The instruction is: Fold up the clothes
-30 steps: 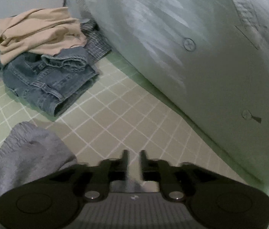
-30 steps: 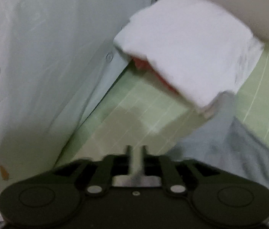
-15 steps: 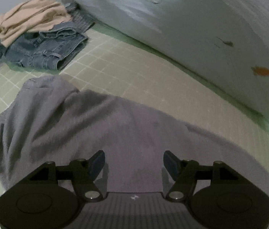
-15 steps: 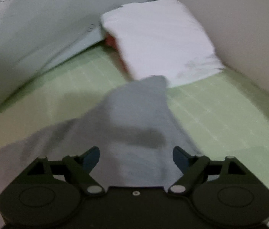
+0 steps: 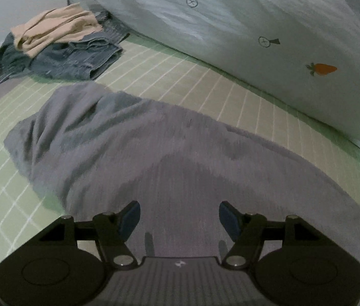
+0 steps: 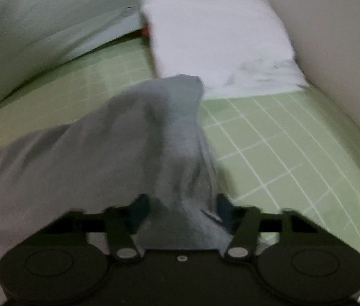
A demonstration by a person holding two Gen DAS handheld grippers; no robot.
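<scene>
Both tools spread: left tool (image 5: 179, 215) over the grey garment (image 5: 134, 148); right tool (image 6: 181, 207) straddles a raised fold (denim pile (image 5: 75, 57) lies beyond).

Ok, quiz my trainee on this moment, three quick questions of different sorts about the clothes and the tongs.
1. True or false: the left tongs are shut on the grey garment.
2. What lies on top of the denim in the far pile? A) beige garment B) red towel C) black sock
3. Fill in: beyond the right tongs, the folded stack is ____ in colour.

Key: 1 false, they stand open above it; 2 A, the beige garment; 3 white.
</scene>
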